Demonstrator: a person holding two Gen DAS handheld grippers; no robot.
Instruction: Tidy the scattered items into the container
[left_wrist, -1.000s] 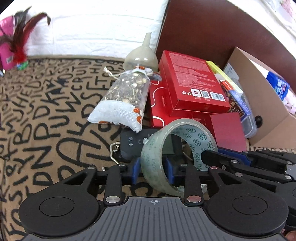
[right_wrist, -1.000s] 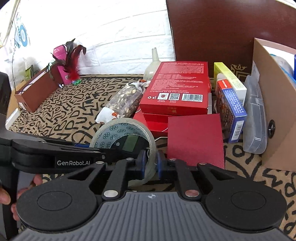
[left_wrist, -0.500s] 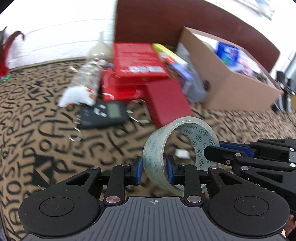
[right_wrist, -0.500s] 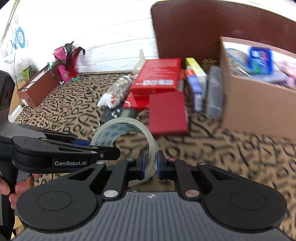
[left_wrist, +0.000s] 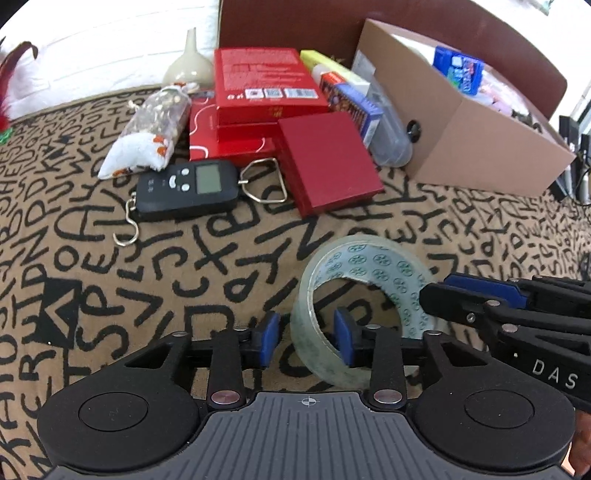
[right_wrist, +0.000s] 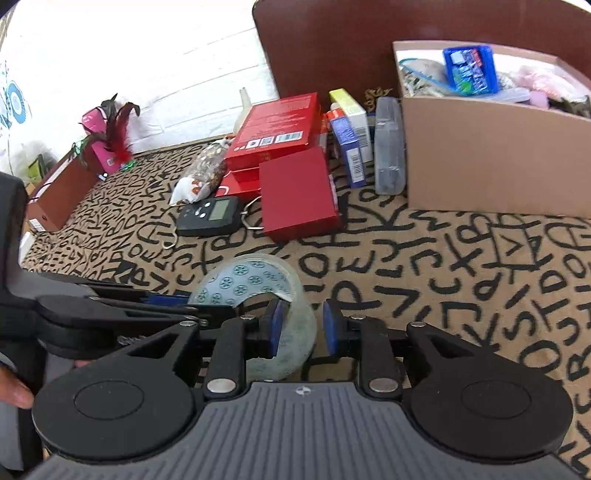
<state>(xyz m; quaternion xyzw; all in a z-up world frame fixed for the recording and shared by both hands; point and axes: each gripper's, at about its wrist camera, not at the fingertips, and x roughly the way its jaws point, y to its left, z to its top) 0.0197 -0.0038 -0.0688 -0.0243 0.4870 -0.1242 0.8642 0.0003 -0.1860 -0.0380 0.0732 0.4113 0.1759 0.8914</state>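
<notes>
Tape roll (left_wrist: 354, 295), clear with a blue-patterned core, stands on edge on the letter-printed cloth (left_wrist: 110, 266), with both grippers at its band. Left gripper (left_wrist: 306, 341) has just been opening: its blue pads straddle the near wall of the roll, the inner pad seemingly against the core and the outer pad standing clear, so nothing is clamped. Right gripper (right_wrist: 301, 326) has just been opening too; its jaws are slightly parted around the opposite wall, the outer pad off the tape, and whether the inner pad still touches I cannot tell.

Measured from the tape roll, a black digital hanging scale (left_wrist: 188, 190) with hook and metal loop lies farther out on the cloth. Just beyond and beside the scale sits a small red box (left_wrist: 328, 162), with larger stacked red boxes (left_wrist: 262, 85) behind it and a cloth sachet (left_wrist: 147, 133) next to them. Farther still from the roll, past some small cartons, stands the cardboard container (right_wrist: 491, 155), open-topped and already holding items, well apart from the tape.
</notes>
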